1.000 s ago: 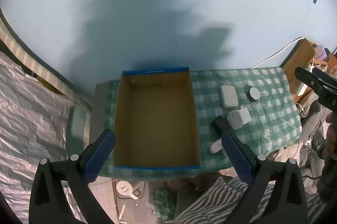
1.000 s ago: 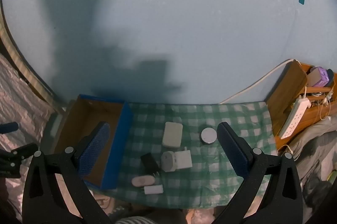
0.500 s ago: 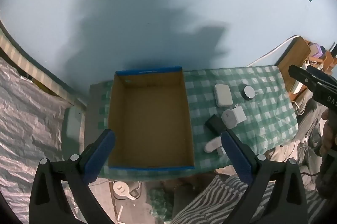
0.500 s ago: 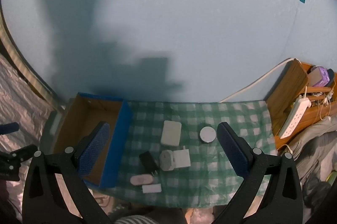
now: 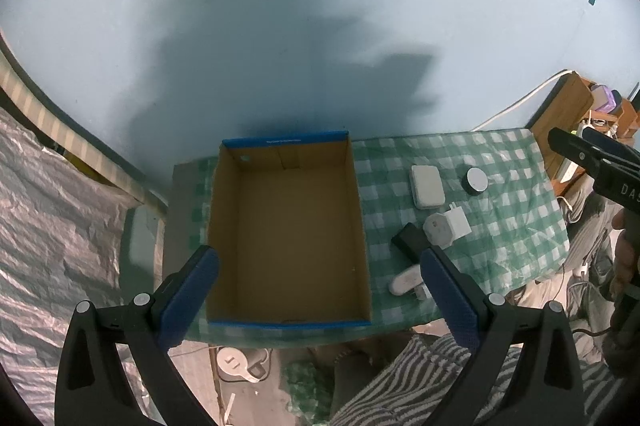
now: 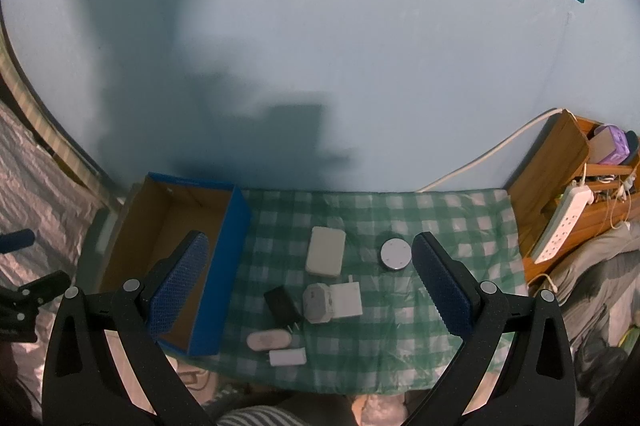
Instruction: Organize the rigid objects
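Observation:
An empty cardboard box with blue outer walls (image 5: pixel 288 226) (image 6: pixel 224 258) sits on the left of a green checked cloth (image 6: pixel 440 226). To its right lie a white rounded case (image 6: pixel 326 257) (image 5: pixel 427 186), a round grey-topped puck (image 6: pixel 395 254) (image 5: pixel 476 180), a white plug adapter pair (image 6: pixel 332 304) (image 5: pixel 446 229), a black charger (image 6: pixel 282 306) (image 5: pixel 410 244), a white oval piece (image 6: pixel 269 339) (image 5: pixel 406 280) and a small white plug (image 6: pixel 288 357). My left gripper (image 5: pixel 318 302) hangs open high over the box. My right gripper (image 6: pixel 306 286) is open high above the objects.
A pale blue wall rises behind the table. A wooden shelf with a white power strip (image 6: pixel 564 222) stands at the right. Silver crinkled sheeting (image 5: pixel 48 226) lies at the left. A striped sleeve or lap (image 5: pixel 420 378) is near the table's front edge.
Both grippers have drifted slightly, so the box and the objects sit a little lower and left in view than a second ago. Nothing on the cloth has moved.

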A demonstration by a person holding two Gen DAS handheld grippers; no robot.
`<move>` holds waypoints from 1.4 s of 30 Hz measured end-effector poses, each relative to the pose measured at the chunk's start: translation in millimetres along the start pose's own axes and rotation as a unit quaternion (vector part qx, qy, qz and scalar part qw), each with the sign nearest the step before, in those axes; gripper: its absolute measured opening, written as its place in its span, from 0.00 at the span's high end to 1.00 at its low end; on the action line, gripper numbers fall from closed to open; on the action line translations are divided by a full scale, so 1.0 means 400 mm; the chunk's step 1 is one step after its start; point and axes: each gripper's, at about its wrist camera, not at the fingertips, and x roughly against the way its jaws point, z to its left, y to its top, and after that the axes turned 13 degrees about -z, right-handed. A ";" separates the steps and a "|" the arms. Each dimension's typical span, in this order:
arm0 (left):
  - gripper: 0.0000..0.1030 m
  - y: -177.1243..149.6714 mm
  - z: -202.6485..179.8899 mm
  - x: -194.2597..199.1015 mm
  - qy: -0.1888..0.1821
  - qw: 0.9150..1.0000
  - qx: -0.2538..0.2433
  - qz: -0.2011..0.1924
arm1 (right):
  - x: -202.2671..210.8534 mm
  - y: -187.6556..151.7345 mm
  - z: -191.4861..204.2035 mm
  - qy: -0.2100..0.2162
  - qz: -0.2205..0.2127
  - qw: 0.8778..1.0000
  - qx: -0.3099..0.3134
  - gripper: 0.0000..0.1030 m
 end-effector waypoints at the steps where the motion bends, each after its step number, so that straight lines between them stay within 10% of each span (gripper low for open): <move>1: 0.01 0.000 0.000 0.000 0.000 1.000 0.000 0.000 | 0.001 0.000 0.000 0.000 0.000 1.000 -0.001 0.02; 42: 0.01 0.000 -0.016 -0.007 -0.002 1.000 -0.002 0.003 | -0.006 -0.008 0.005 0.003 0.012 1.000 0.004 0.02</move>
